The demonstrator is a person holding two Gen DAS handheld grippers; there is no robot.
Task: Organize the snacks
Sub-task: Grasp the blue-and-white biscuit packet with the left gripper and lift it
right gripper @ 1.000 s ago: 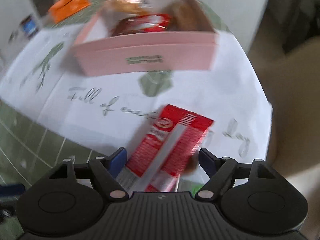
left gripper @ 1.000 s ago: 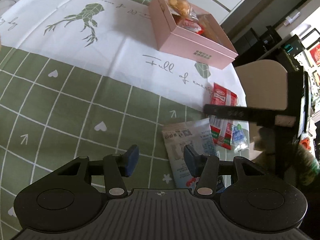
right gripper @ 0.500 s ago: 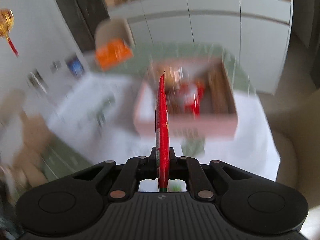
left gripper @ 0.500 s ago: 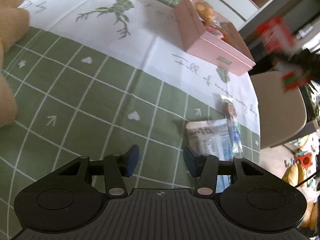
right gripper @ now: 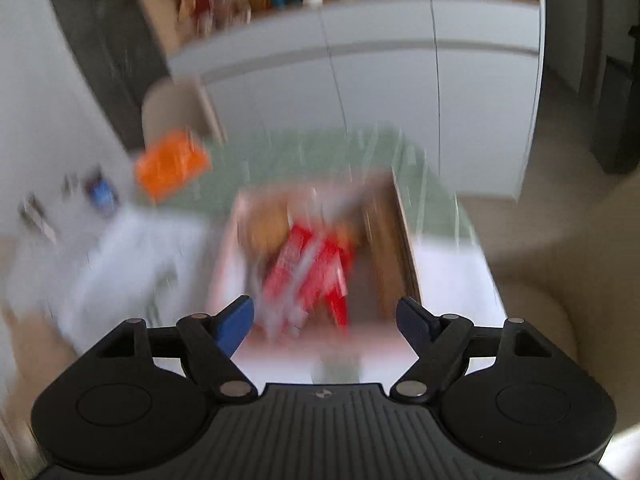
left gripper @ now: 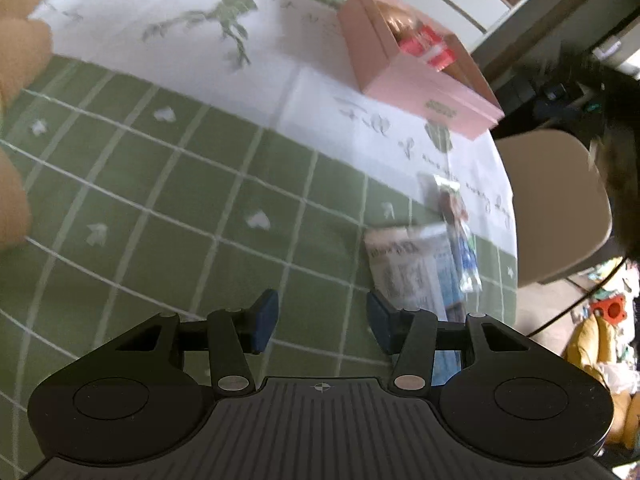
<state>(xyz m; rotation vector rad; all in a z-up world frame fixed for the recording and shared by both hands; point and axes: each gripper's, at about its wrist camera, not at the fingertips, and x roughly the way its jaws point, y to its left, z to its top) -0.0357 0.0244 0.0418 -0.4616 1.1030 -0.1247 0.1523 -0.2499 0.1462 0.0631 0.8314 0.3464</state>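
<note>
A pink box stands at the far right of the table, with red snack packets and a round pastry inside. In the right wrist view my right gripper is open and empty above the near wall of the pink box; a red packet lies loose inside it, blurred. My left gripper is open and empty, low over the green cloth. A white and blue packet and a narrow clear packet lie just right of it.
A green grid tablecloth with a white printed runner covers the table. A beige chair stands off the right edge. A tan plush is at the left edge. An orange packet lies far left of the box.
My right gripper closed on the red packet, lifted it on edge toward the pink box, then opened; the packet now lies in the box. My left gripper drifted a little.
</note>
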